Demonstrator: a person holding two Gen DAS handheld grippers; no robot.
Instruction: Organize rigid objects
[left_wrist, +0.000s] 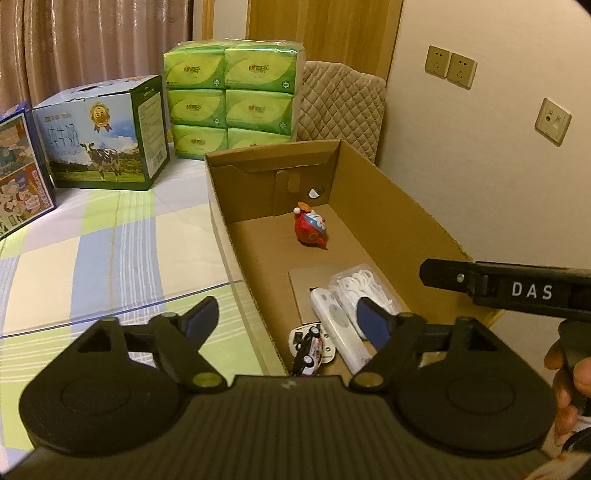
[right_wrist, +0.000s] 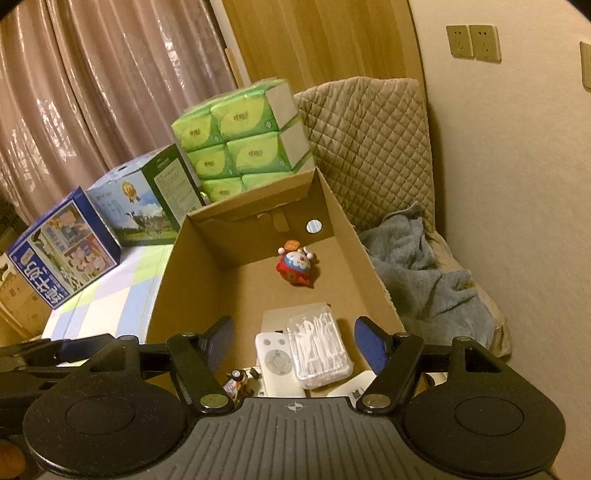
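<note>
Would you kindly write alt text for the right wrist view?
The open right gripper hovers over a cardboard box holding a white remote, a clear case of floss picks, a toy car and a red figurine.

The cardboard box (right_wrist: 347, 229) is open above, its middle floor bare between figurine (right_wrist: 297, 266) and remote (right_wrist: 277, 360).

Cardboard box (right_wrist: 373, 266) on the surface (left_wrist: 110, 240): figurine (right_wrist: 297, 267) at the far end; remote control (right_wrist: 277, 363), floss-pick case (right_wrist: 319, 345) beside it, toy car (left_wrist: 308, 349) nearest. Tissue packs (left_wrist: 232, 99) behind; milk carton (left_wrist: 107, 136) left.
</note>
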